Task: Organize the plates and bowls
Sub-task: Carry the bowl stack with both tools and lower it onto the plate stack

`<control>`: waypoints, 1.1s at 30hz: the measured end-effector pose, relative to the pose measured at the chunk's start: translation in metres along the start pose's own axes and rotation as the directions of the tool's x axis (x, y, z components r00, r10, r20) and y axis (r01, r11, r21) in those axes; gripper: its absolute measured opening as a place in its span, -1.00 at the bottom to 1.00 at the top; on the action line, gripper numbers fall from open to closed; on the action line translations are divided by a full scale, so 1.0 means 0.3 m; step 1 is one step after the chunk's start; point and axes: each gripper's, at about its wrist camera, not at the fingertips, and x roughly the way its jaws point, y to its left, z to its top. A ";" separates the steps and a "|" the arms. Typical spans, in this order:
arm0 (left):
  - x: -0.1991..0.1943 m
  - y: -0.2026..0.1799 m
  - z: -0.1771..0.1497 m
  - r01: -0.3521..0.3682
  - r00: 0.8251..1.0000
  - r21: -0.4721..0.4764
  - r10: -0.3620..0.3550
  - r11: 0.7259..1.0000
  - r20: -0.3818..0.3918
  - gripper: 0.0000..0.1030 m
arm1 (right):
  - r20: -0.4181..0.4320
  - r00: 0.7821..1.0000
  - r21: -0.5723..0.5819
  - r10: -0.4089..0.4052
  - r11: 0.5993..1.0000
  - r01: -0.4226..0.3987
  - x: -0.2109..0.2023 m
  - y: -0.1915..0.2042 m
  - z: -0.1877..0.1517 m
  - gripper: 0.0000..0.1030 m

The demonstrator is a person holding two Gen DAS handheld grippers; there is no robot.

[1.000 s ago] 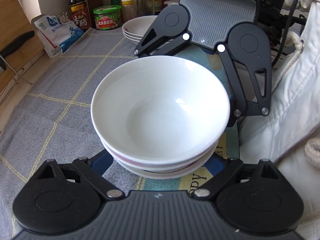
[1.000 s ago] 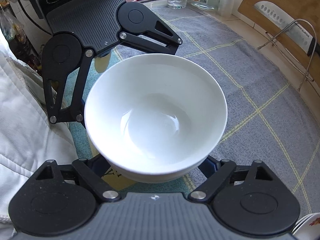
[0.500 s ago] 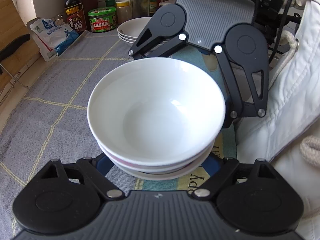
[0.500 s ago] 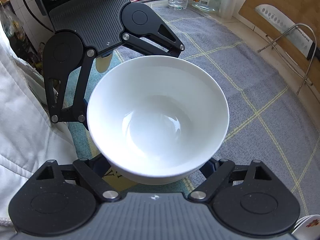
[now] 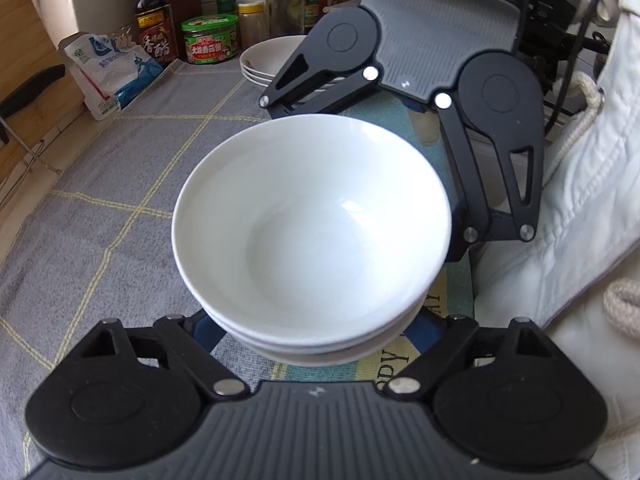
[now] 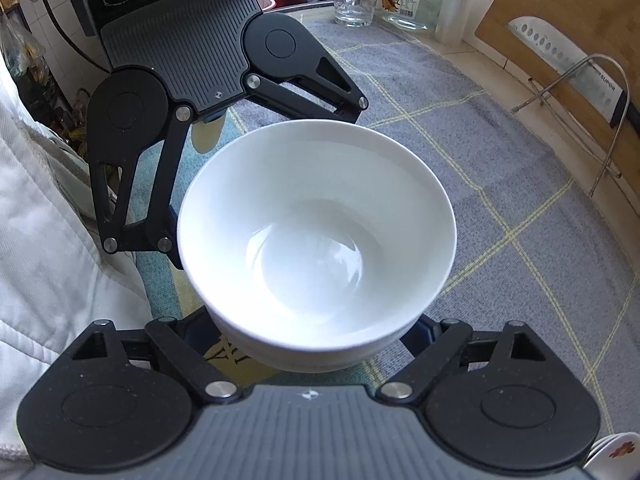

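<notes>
White porcelain fills both views: your stack of bowls (image 5: 312, 232) sits between the two hand-held grippers on the grey checked cloth (image 5: 120, 184) over the counter. Your left hand-held gripper (image 5: 316, 328) and right hand-held gripper (image 6: 316, 332) each spread wide around the stack from opposite sides; contact is hidden. A pile of plates (image 5: 268, 60) lies beyond the right one.

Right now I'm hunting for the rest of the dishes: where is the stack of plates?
In the left wrist view the stack of plates sits at the far end of the grey checked cloth, right of the green-lidded jar, partly hidden behind the right gripper.
</notes>
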 end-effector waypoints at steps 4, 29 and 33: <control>-0.010 -0.010 0.027 -0.022 1.000 0.002 0.022 1.000 0.002 0.73 | 0.010 1.000 -0.011 -0.001 1.000 0.001 -0.023 -0.012 -0.001 0.81; 0.237 -0.045 0.650 -0.076 0.994 0.103 0.067 0.992 0.088 0.74 | 0.031 0.993 -0.013 -0.116 0.993 0.117 -0.468 -0.392 -0.386 0.81; 0.322 -0.044 0.737 -0.057 0.994 0.135 0.045 0.989 0.095 0.74 | 0.017 0.989 0.019 -0.145 0.989 0.145 -0.507 -0.450 -0.469 0.81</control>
